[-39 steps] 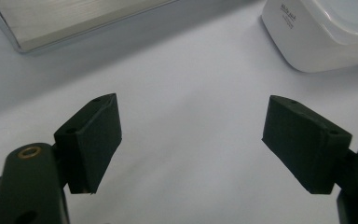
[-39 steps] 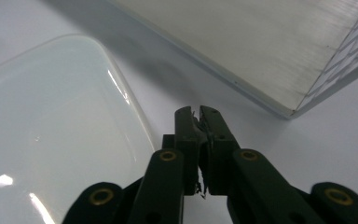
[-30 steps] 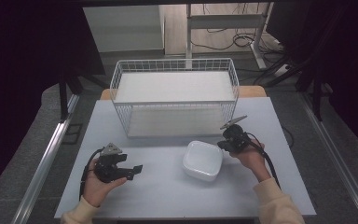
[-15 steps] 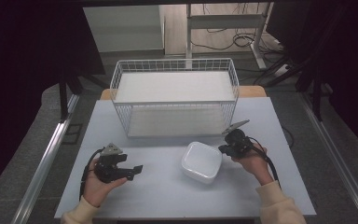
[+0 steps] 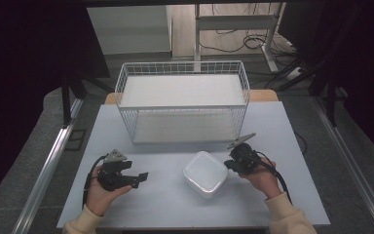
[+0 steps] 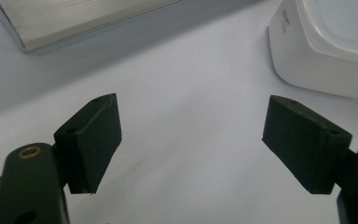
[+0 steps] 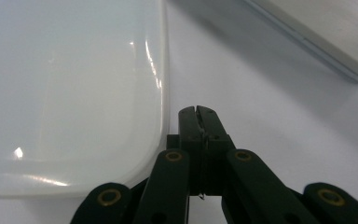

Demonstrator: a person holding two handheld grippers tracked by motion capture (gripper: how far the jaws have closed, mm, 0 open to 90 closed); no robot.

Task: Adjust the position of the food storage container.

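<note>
Where the high view's table [image 5: 175, 214] lies bare at lower centre, a white lidded container [image 5: 205, 173] sits below the wire basket [image 5: 182, 105]. Left gripper view: left gripper [image 6: 191, 140] jaws wide, container upper right. Right gripper view: right gripper [image 7: 198, 116] jaws pressed together just beside the container's edge.

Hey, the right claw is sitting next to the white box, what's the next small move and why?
Probably open the right claw. Its jaws are pressed together beside the edge of the white box, holding nothing, so it cannot take hold of anything as it stands. The left claw is open over bare table, off to the side of the box, so the right one is better placed to act first.
</note>
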